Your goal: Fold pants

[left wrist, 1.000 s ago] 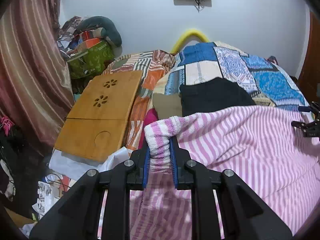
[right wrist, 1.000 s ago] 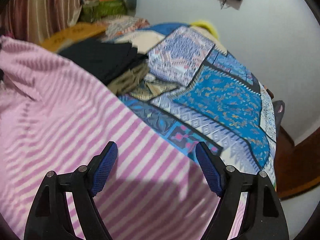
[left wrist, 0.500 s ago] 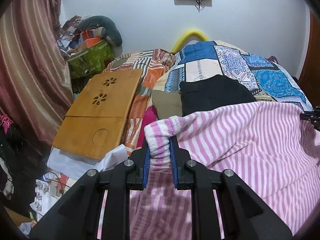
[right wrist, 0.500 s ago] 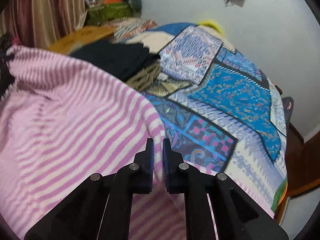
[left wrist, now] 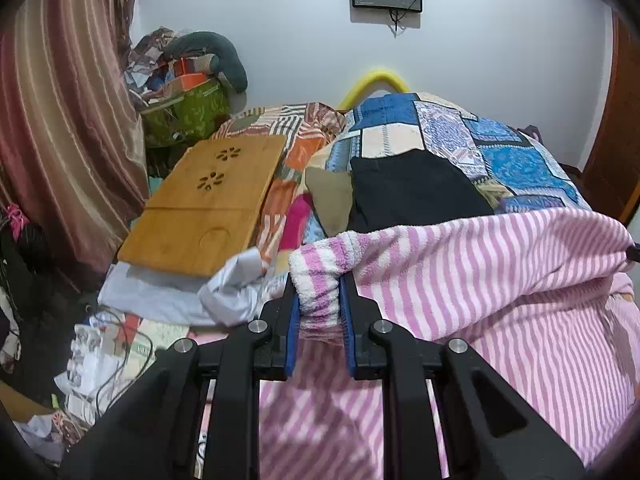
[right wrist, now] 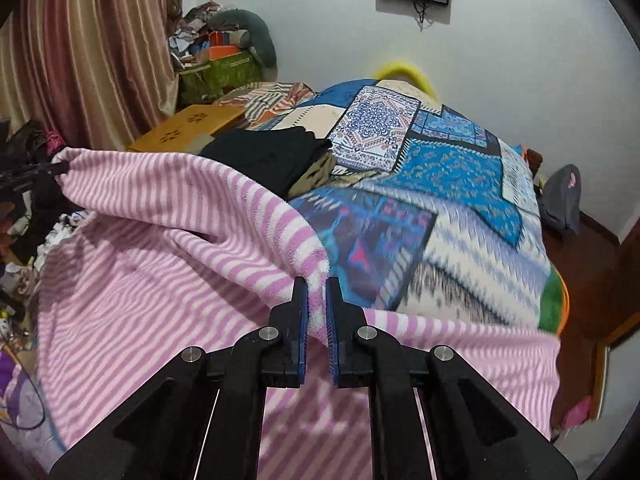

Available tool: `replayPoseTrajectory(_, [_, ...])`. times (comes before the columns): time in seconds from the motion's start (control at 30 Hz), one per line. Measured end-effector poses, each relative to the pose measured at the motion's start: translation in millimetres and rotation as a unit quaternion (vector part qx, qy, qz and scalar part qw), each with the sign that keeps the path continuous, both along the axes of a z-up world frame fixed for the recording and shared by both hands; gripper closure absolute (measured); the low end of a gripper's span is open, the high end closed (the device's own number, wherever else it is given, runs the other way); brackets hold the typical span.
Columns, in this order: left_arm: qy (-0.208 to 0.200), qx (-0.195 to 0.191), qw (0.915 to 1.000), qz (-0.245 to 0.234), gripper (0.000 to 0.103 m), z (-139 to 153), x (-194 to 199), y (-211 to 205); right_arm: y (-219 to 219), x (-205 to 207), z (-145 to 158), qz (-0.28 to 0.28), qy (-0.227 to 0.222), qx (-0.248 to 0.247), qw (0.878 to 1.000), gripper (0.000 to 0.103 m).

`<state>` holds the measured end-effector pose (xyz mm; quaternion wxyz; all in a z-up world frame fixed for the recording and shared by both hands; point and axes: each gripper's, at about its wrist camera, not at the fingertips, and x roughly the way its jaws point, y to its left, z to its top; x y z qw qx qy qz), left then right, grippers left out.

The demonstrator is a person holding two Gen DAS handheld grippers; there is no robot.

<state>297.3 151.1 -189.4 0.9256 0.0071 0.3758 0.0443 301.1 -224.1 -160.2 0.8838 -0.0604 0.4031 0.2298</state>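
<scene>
Left wrist view: pink striped pants [left wrist: 500,280] hang lifted over the bed [left wrist: 520,168], an edge bunched between left gripper [left wrist: 320,312] fingers. Right gripper [right wrist: 316,312] fingers pinch only a thin hem; it could slip, spoiling the fold.

Patchwork quilt [right wrist: 460,184] bare on right; black folded clothes [left wrist: 408,196] ahead & wooden tray [left wrist: 208,200] left block passage.
</scene>
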Motion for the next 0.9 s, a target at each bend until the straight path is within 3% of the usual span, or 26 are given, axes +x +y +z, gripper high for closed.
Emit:
replayPoseTrajectory(0.23, [0.011,-0.012,0.9999,0.005,0.085,-8.1,-43.4,20.7,-0.4,-75.9,2.0,-0.005,0.011,0.016,1.000,0.096])
replayPoseTrajectory(0.53, [0.044,-0.026,0.9987,-0.005,0.085,-38.5,-79.6,53.4,16.8,-135.2,-20.7,-0.009,0.035,0.014,0.999,0.095])
replayPoseTrajectory(0.9, [0.103,-0.027,0.9943,-0.001,0.083,-94.8,-89.1,58.5,26.5,-153.1,-49.6,-0.025,0.064,-0.003,0.998,0.092])
